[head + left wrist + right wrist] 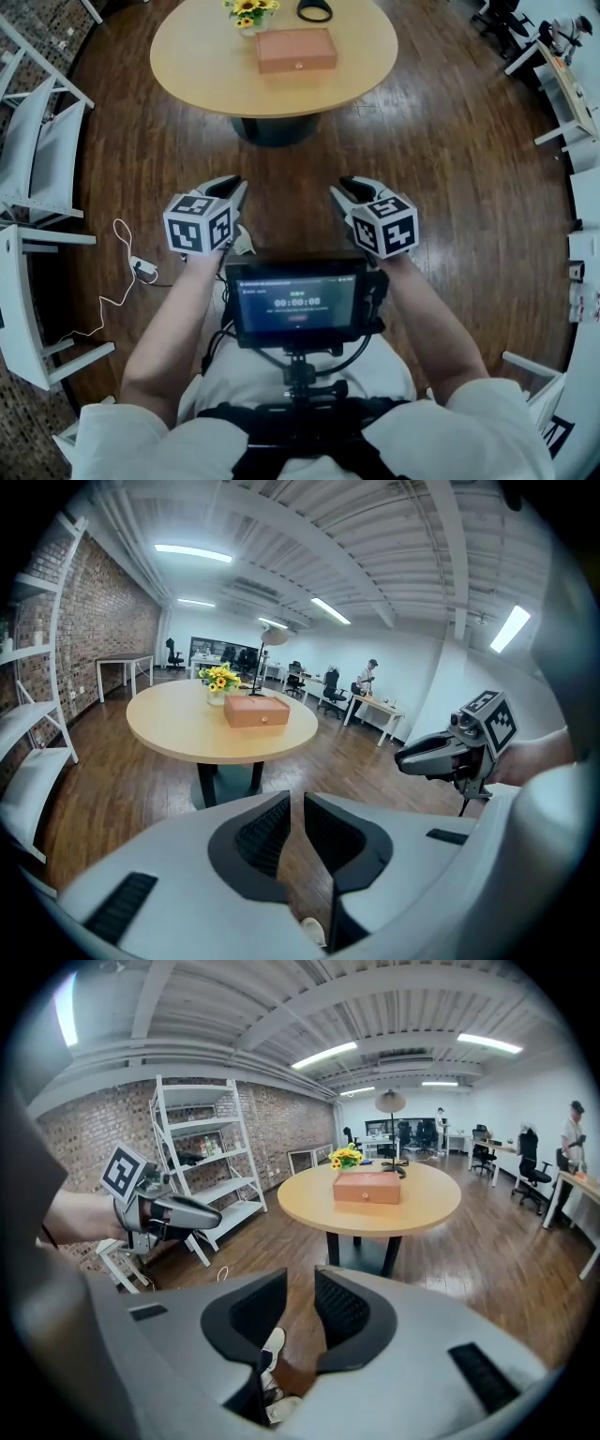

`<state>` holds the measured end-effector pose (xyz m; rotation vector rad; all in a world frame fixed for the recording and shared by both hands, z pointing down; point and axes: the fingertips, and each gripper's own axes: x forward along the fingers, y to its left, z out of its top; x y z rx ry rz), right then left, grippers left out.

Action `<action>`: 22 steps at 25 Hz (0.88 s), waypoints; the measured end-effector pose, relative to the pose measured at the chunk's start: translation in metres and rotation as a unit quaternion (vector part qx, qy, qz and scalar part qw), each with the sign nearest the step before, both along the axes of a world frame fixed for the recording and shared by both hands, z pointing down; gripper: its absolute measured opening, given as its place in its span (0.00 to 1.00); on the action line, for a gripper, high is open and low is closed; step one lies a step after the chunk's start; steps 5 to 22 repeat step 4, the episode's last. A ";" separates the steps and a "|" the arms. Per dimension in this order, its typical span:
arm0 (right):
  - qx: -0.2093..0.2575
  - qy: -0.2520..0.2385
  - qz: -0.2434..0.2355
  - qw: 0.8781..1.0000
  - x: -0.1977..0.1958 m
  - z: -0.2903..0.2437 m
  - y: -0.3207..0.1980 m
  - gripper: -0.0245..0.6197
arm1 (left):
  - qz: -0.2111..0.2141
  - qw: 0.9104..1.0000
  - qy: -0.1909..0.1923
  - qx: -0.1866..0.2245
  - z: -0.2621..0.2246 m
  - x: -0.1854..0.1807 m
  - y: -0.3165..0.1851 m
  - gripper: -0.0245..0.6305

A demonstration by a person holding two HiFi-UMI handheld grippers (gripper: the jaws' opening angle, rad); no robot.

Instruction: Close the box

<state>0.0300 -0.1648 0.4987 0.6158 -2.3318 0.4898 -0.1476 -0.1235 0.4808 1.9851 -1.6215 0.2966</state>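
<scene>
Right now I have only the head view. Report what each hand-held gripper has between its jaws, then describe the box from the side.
Observer: The left hand-held gripper holds nothing. Its jaws stand a narrow gap apart, with floor showing through.
Operator: Now the right one.
Observer: The right hand-held gripper is empty too. Its jaws are a little wider apart, with a shoe visible below them.
Operator: Give me the box.
Observer: From the side, the box on the round table has its lid lying flat, with no gap that I can make out.
</scene>
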 end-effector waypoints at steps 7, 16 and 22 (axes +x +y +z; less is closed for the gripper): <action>0.003 -0.001 -0.003 1.000 -0.003 0.001 0.002 0.19 | 0.000 1.000 -0.002 0.002 0.003 -0.001 0.002 0.11; 0.003 -0.001 -0.003 1.000 -0.003 0.001 0.002 0.19 | 0.000 1.000 -0.002 0.002 0.003 -0.001 0.002 0.11; 0.003 -0.001 -0.003 1.000 -0.003 0.001 0.002 0.19 | 0.000 1.000 -0.002 0.002 0.003 -0.001 0.002 0.11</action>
